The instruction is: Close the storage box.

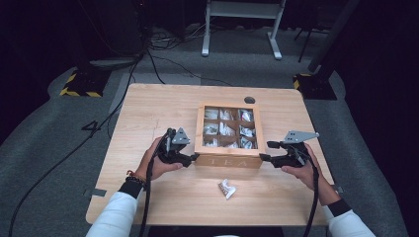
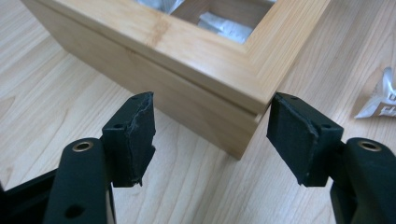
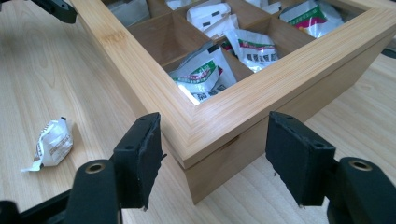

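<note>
Left hand-held gripper [image 2: 210, 140] open astride tea box [image 2: 187, 56] corner; right hand-held gripper [image 3: 212, 158] likewise, nothing gripped

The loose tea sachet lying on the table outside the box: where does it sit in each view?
High view: the loose sachet lies on the table in front of the tea box, lower centre.
Left gripper view: at the right edge, right of the box corner.
Right gripper view: at the left, left of the box corner.
Shared landmark: the box's near front edge.
</note>
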A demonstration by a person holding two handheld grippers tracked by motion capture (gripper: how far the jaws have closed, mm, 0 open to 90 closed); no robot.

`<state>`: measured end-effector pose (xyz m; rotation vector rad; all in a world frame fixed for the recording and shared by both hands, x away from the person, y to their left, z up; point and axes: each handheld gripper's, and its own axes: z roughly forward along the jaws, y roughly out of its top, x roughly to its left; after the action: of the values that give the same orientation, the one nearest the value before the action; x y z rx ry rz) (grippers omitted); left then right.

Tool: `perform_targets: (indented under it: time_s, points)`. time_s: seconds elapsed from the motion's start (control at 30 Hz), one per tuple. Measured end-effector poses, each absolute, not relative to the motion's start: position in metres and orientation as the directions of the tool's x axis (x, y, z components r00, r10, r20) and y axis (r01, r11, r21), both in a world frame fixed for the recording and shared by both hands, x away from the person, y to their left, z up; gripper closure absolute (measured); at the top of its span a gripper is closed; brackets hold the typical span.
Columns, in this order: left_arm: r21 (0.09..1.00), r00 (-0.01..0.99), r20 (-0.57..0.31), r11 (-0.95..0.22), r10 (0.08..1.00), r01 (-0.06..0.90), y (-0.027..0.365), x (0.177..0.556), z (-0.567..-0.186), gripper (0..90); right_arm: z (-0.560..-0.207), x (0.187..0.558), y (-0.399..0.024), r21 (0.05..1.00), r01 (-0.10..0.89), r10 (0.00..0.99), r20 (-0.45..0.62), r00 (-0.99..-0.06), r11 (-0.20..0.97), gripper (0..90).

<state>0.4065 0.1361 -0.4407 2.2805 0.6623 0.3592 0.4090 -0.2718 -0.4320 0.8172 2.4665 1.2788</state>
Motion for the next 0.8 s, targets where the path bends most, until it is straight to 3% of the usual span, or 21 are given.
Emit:
perform_targets:
  time_s: [0.4,0.8]
  points:
    - [0.711,0.815,0.129,-0.625,0.566,0.322,0.137,0.389,-0.431,29.7,-0.425,0.405,-0.269,0.800,0.319,0.575,-0.038,-0.818,0.508,34.2]
    - [0.717,0.789,0.171,-0.624,0.590,0.312,0.144,0.374,-0.421,19.2,-0.412,0.392,-0.276,0.784,0.271,0.575,-0.130,-0.808,0.558,31.0]
